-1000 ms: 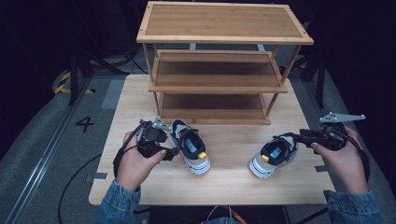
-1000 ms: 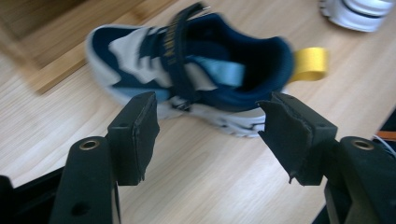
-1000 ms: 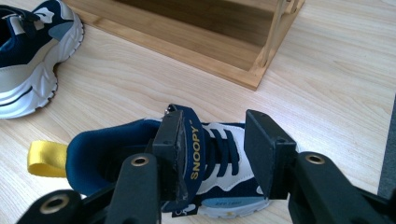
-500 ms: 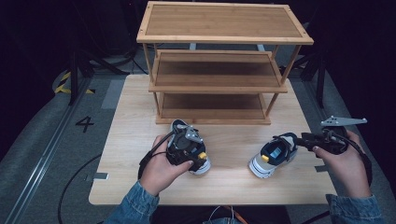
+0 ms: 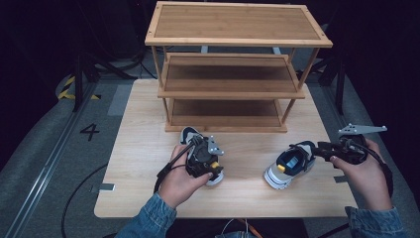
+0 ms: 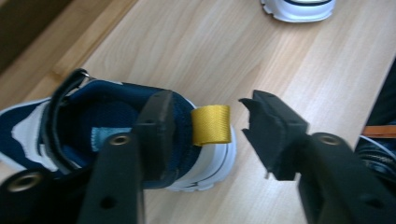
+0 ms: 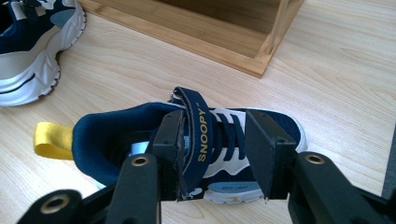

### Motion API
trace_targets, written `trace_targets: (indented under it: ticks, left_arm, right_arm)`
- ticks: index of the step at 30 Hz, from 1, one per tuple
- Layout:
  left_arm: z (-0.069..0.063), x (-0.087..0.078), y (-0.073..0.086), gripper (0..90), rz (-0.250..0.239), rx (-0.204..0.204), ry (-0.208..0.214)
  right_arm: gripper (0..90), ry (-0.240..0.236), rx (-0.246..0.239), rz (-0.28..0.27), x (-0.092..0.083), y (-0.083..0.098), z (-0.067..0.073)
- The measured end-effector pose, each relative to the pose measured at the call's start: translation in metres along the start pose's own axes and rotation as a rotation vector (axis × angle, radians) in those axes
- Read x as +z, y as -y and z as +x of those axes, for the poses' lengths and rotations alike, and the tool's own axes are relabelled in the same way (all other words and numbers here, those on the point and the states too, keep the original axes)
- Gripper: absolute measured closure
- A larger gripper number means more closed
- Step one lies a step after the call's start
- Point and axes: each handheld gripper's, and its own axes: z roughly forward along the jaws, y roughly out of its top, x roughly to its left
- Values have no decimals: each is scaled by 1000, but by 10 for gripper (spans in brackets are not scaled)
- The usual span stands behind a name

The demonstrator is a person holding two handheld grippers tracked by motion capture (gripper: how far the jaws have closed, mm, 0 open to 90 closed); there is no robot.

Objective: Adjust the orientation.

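Wooden table (image 5: 148, 148): left shoe (image 6: 93, 130) toe toward rack (image 5: 228, 94); right shoe (image 5: 289, 166) diagonal.

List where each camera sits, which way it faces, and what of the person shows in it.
High view: above the person's side, facing forward and down on the table, rack, both hands.
Left gripper view: rides the left gripper, looking along its fingers at the left shoe's heel.
Right gripper view: rides the right gripper, facing the right shoe.
Shared: both shoes appear in all three.
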Motion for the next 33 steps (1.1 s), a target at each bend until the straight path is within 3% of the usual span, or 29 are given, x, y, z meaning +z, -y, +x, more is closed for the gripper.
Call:
trace_targets:
  ticks: [5, 11, 19, 28, 31, 33]
  left_arm:
    - [0, 2, 0, 724, 14, -6, 8]
    - [1, 3, 0, 874, 24, 7, -1]
    - [5, 0, 3, 893, 24, -21, 13]
    - [6, -19, 16, 893, 104, -16, 23]
    - [8, -28, 25, 893, 146, -37, 30]
    - [10, -31, 28, 892, 149, -46, 36]
  right_arm:
    - [599, -8, 0, 1, 0, 0, 1]
    - [599, -15, -3, -1, 0, -1, 2]
    - [598, -18, -5, -2, 1, -1, 2]
    - [597, -29, -15, -5, 4, -5, 2]
    - [596, -37, -20, -2, 7, -8, 3]
    - [595, -40, -24, -3, 8, -9, 4]
